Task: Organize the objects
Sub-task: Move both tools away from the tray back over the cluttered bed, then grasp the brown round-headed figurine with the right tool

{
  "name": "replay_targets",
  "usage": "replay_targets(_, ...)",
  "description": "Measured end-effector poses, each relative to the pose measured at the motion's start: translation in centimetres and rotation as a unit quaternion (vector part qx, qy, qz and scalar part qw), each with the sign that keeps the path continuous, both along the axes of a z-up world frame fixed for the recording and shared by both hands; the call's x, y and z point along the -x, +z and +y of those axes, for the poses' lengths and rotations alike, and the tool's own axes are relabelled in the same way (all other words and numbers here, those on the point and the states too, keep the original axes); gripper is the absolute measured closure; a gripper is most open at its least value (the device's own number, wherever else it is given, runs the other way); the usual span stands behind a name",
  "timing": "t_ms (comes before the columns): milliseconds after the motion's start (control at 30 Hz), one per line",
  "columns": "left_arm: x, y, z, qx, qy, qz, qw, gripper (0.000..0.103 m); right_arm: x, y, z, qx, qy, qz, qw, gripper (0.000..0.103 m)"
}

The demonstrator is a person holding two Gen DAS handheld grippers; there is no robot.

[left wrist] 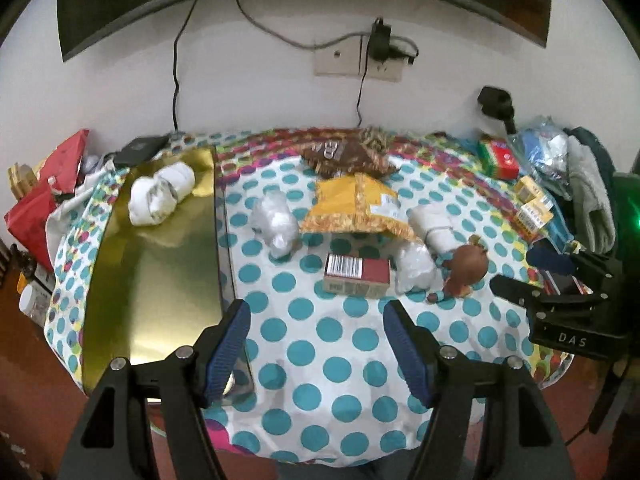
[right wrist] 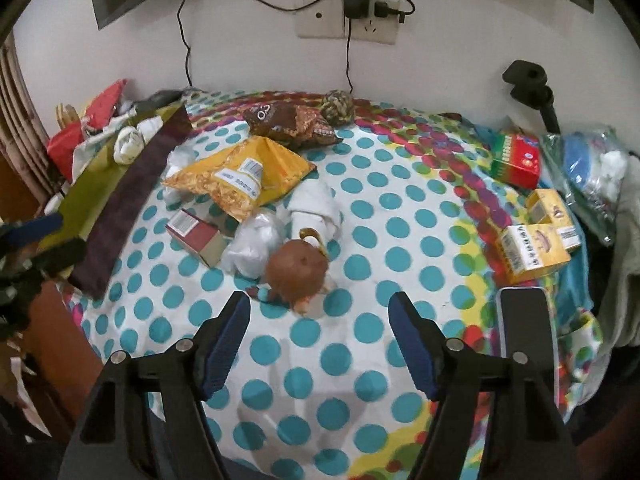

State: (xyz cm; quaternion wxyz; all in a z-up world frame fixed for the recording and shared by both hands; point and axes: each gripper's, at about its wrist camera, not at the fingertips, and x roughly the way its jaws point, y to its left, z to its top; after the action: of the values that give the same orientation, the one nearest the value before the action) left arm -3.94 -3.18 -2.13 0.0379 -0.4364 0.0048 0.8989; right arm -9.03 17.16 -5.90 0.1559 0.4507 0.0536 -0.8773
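A gold box lid (left wrist: 160,264) lies at the table's left with a rolled white cloth (left wrist: 160,196) on it. In the middle lie a red carton (left wrist: 357,278) (right wrist: 196,236), a yellow snack bag (left wrist: 354,208) (right wrist: 244,176), white plastic bundles (left wrist: 276,222) (right wrist: 254,246), a white roll (left wrist: 434,226) and a brown doll (left wrist: 466,268) (right wrist: 296,270). My left gripper (left wrist: 316,316) is open and empty, just short of the red carton. My right gripper (right wrist: 320,312) is open and empty, just short of the doll; it also shows in the left wrist view (left wrist: 520,272).
A polka-dot cloth (right wrist: 360,360) covers the table. A brown snack bag (right wrist: 292,120) and rope ball (right wrist: 338,106) lie at the back. Red and yellow boxes (right wrist: 528,248), a phone (right wrist: 526,320) and plastic bags (right wrist: 592,168) crowd the right edge. Red bags (left wrist: 44,200) stand left.
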Motion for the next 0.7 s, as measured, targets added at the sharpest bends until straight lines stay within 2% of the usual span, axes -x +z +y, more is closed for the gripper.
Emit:
replay_targets(167, 0.3, -1.2, 0.4, 0.003, 0.002, -0.013, 0.9999, 0.032, 0.9, -1.2, -0.8, 0.015, -0.007, 0.000, 1.000, 0.037)
replay_targets(267, 0.6, -1.6, 0.6, 0.004, 0.003, -0.017, 0.9998, 0.032, 1.5, -2.2, -1.3, 0.003, -0.009, -0.003, 1.000, 0.041)
replay_targets(367, 1.0, -2.0, 1.0, 0.003, 0.002, -0.021, 0.9998, 0.032, 1.9, -2.8, -1.2, 0.017, -0.018, -0.011, 1.000, 0.045)
replay_targets(500, 1.7, -2.7, 1.6, 0.005, -0.004, -0.026, 0.9996, 0.032, 2.7, -3.4, -1.3, 0.034, -0.021, -0.028, 0.999, 0.045)
replay_targets(600, 2.2, -3.1, 2.0, 0.007, -0.007, -0.028, 0.9996, 0.032, 2.9, -3.7, -1.9, 0.028, -0.022, -0.021, 0.999, 0.045)
replay_targets(700, 2.8, -3.7, 2.5, 0.007, -0.013, -0.034, 0.9993, 0.032, 3.1, -3.9, -2.1, 0.025, -0.021, -0.019, 0.999, 0.058)
